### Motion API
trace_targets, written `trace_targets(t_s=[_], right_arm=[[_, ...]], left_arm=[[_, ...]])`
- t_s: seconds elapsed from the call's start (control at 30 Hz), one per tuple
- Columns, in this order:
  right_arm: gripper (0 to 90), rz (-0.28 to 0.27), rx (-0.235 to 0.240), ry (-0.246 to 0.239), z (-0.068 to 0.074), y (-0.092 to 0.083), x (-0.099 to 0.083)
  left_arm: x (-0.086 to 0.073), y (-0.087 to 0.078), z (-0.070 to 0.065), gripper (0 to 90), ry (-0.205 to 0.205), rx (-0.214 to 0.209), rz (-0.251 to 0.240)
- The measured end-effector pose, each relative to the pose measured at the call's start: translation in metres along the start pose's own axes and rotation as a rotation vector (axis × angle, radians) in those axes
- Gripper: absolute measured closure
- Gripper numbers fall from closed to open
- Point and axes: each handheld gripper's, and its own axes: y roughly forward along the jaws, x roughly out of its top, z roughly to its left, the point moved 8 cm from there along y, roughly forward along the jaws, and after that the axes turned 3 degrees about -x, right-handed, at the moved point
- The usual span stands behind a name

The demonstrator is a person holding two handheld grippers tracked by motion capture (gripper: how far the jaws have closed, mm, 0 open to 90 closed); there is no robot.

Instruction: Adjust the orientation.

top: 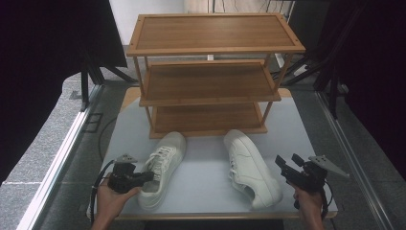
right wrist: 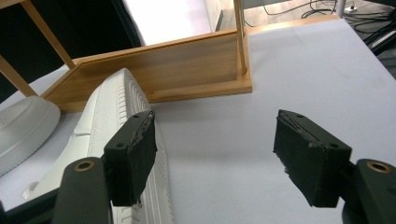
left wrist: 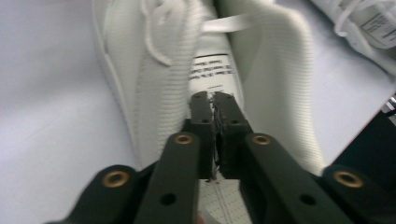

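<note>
1. Grey carpet floor lies all around a pale grey table (top: pixel 206 177), and dark curtains hang on both sides.
2. At the back of the table stands a wooden shoe rack (top: pixel 210 72) with three shelves, and all three are bare.
3. On the left, my left hand (top: pixel 107 201) holds my left gripper (top: pixel 148 176) low by the near edge of the table.
4. Its tips reach into the opening of the left white shoe (top: pixel 165 160). In the left gripper view my two black jaws sit almost pressed together, with a tiny gap, right over the tongue label inside the shoe. I cannot tell if they pinch the tongue.
5. That shoe lies flat, its toe pointing at the bottom shelf.
6. Next comes the right white shoe (top: pixel 249 167), a little apart from the first one, toe also near the rack.
7. On the far right, my right gripper (top: pixel 286 165) hangs just beside that shoe. Its jaws stand wide apart and hold nothing.
</note>
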Motion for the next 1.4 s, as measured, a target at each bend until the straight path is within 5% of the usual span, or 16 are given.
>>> trace_targets(t_s=[0.07, 0.23, 0.43, 0.67, 0.97, 1.27, 1.4], right_arm=[[29.5, 0.004, 0.008, -0.003, 0.003, 0.003, 0.000], [29.4, 0.000, 0.053, -0.041, 0.019, 0.010, 0.004], [29.1, 0.008, 0.092, -0.136, 0.040, 0.019, 0.005], [34.5, 0.026, 0.162, -0.242, 0.057, 0.007, 0.003], [50.7, 0.066, 0.246, -0.311, 0.082, -0.009, 0.000], [81.5, 0.207, 0.382, -0.448, 0.114, -0.018, -0.036], [87.5, 0.265, 0.390, -0.477, 0.112, -0.018, -0.050]], left_arm=[[0.002, -0.001, -0.004, 73.5, -0.003, -0.027, -0.022], [0.027, -0.005, -0.031, 56.3, 0.043, -0.088, -0.167], [0.047, 0.005, -0.034, 41.7, 0.039, -0.027, -0.288], [0.050, 0.006, -0.024, 34.9, 0.023, 0.013, -0.313], [0.048, -0.001, -0.027, 32.1, 0.013, -0.020, -0.348], [0.051, -0.003, -0.027, 32.7, 0.016, -0.024, -0.352], [0.051, -0.003, -0.021, 33.8, 0.006, -0.010, -0.366]])
